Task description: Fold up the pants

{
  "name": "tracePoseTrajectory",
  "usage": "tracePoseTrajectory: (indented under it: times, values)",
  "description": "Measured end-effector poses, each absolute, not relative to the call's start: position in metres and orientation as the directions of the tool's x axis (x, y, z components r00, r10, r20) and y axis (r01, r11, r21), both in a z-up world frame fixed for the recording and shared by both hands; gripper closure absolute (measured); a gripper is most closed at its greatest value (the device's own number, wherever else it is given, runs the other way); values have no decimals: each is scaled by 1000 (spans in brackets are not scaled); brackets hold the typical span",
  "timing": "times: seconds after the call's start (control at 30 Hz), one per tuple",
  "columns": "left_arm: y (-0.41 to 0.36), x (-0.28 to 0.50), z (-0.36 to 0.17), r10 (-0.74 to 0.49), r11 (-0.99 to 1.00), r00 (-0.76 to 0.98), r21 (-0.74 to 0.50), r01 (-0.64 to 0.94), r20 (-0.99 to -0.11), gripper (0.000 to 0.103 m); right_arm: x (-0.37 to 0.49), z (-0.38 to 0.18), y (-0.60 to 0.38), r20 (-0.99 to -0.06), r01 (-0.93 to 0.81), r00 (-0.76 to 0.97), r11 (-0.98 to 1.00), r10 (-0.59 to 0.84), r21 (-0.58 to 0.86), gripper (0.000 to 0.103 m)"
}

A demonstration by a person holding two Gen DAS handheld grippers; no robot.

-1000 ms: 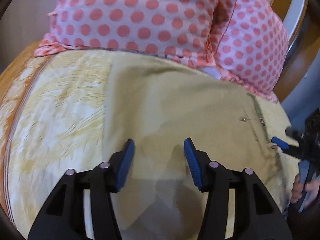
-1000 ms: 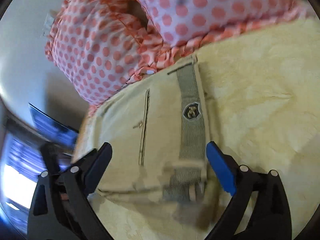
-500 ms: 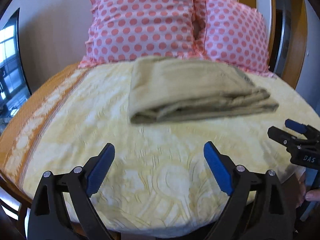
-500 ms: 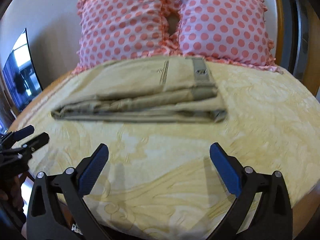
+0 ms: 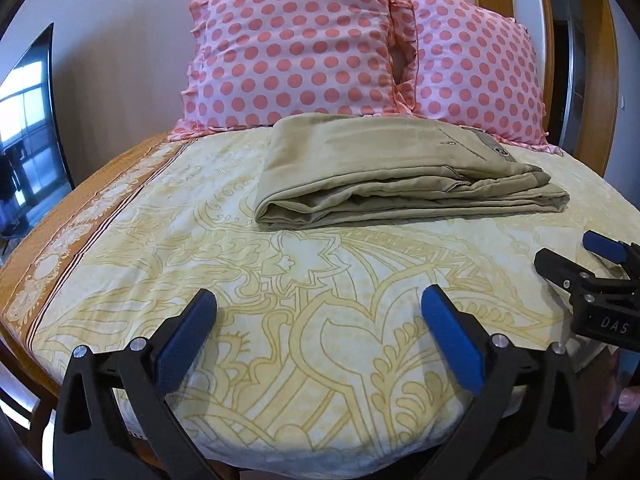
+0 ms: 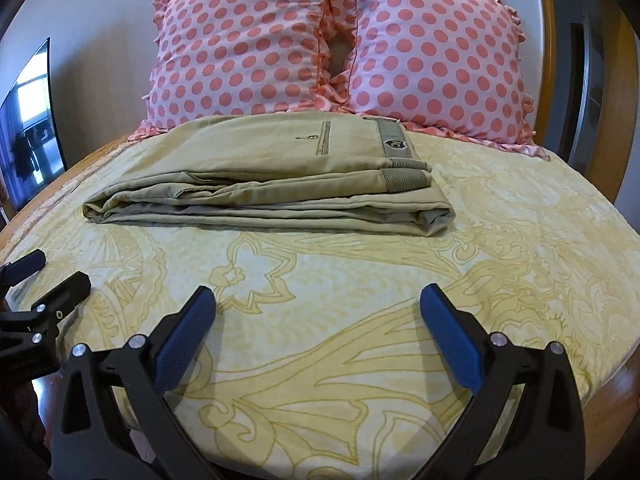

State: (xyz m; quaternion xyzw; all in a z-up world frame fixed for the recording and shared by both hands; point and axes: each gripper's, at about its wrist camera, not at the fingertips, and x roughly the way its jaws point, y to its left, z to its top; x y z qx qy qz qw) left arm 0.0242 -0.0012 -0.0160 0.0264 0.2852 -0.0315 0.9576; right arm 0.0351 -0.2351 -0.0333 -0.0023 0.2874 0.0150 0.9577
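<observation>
Folding appears complete; the step in hand is judged to be the release and stand-off. The pants (image 5: 400,176) lie as a flat, layered khaki stack at the far part of the bed (image 5: 320,320), just in front of two polka-dot pillows (image 5: 296,48), their far edge touching or nearly touching the pillow frills. The right-wrist view shows the back pocket and ribbed waistband (image 6: 394,146) uppermost, with the fold edges roughly aligned and one rounded fold at the right end. The left tool (image 5: 318,320) hangs over the near bedspread with its jaws spread wide and nothing between them; the right tool (image 6: 316,320) is likewise wide apart and empty. Both are well apart from the pants. Any next move would call only for smoothing or squaring the slightly uneven left ends.
</observation>
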Motion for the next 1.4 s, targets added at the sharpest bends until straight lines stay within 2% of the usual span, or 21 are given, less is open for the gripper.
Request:
tracePoseTrajectory:
  times: [1.4]
  values:
    - [0, 25, -16, -53, 996, 839, 34, 84, -542, 1, 35, -34, -236, -543, -30, 839, 1000, 27, 4, 2]
